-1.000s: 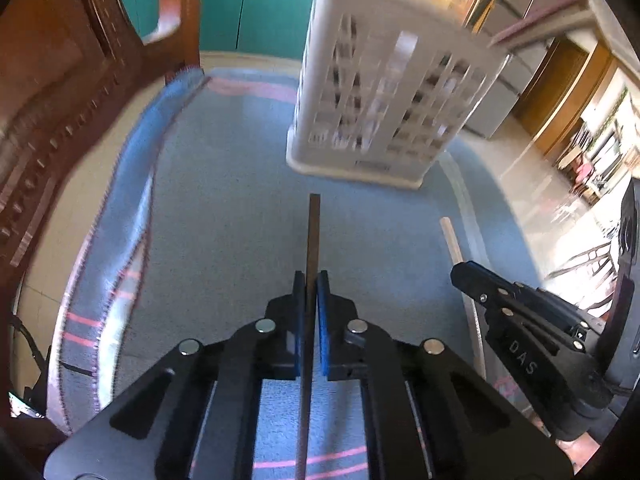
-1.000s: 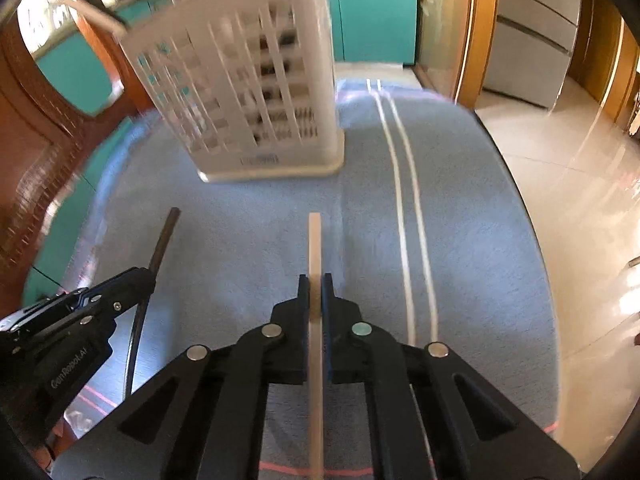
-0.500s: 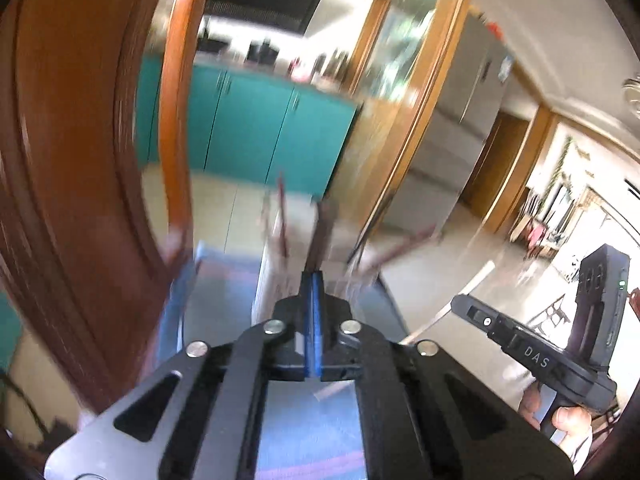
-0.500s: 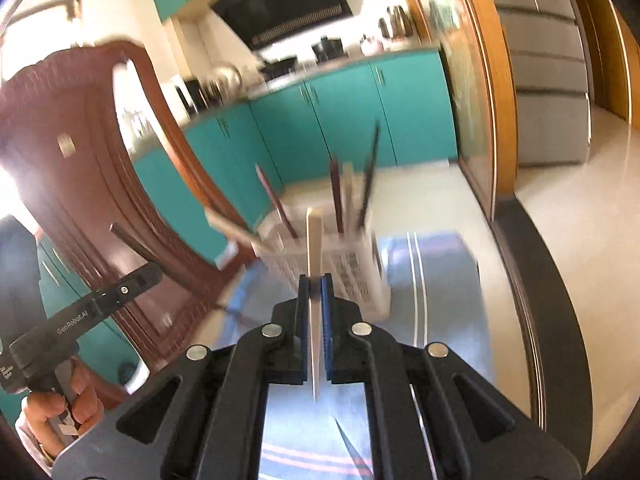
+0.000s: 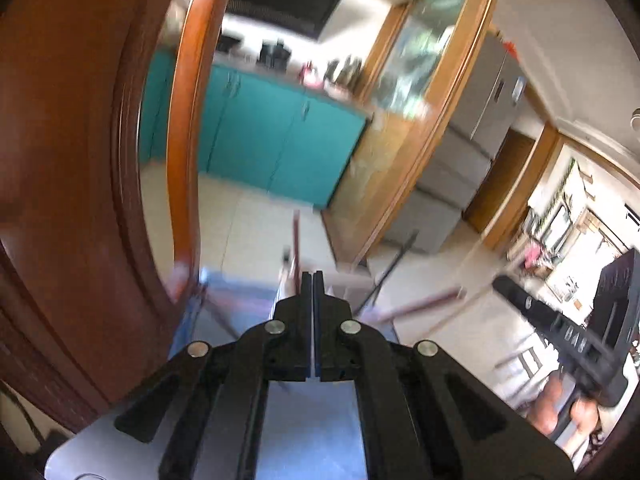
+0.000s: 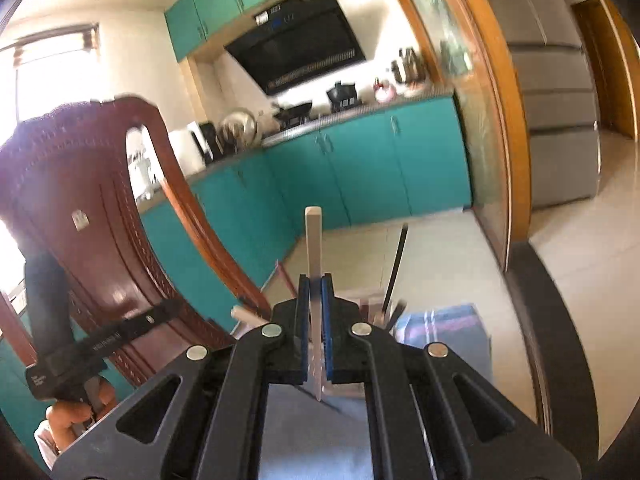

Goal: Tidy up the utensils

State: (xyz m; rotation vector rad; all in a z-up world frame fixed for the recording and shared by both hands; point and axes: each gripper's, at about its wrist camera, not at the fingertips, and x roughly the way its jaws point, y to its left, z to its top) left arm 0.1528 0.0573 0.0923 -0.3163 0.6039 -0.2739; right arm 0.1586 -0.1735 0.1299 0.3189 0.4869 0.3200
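Observation:
In the right wrist view my right gripper (image 6: 315,280) is shut on a pale wooden chopstick (image 6: 313,236), which stands up out of the pads. Behind it, the white slotted basket (image 6: 374,300) holds several sticks, among them a black one (image 6: 396,264). My left gripper (image 5: 312,280) has its blue pads pressed together, and no chopstick shows between them. Blurred sticks lean out of the basket (image 5: 352,276) just beyond it. Each gripper also shows in the other's view: the left gripper (image 6: 172,308) lower left, the right gripper (image 5: 504,280) at the right edge.
A carved brown chair back (image 6: 100,220) rises close on the left (image 5: 80,160). The blue striped cloth (image 6: 448,328) covers the table under the basket. Teal kitchen cabinets (image 6: 360,168) and tiled floor lie beyond. A hand (image 6: 68,416) grips the left tool.
Both grippers rose from just above the cloth and tilted up, so the kitchen fills the views. The dark chopstick seen in the left jaws a second ago no longer shows there.

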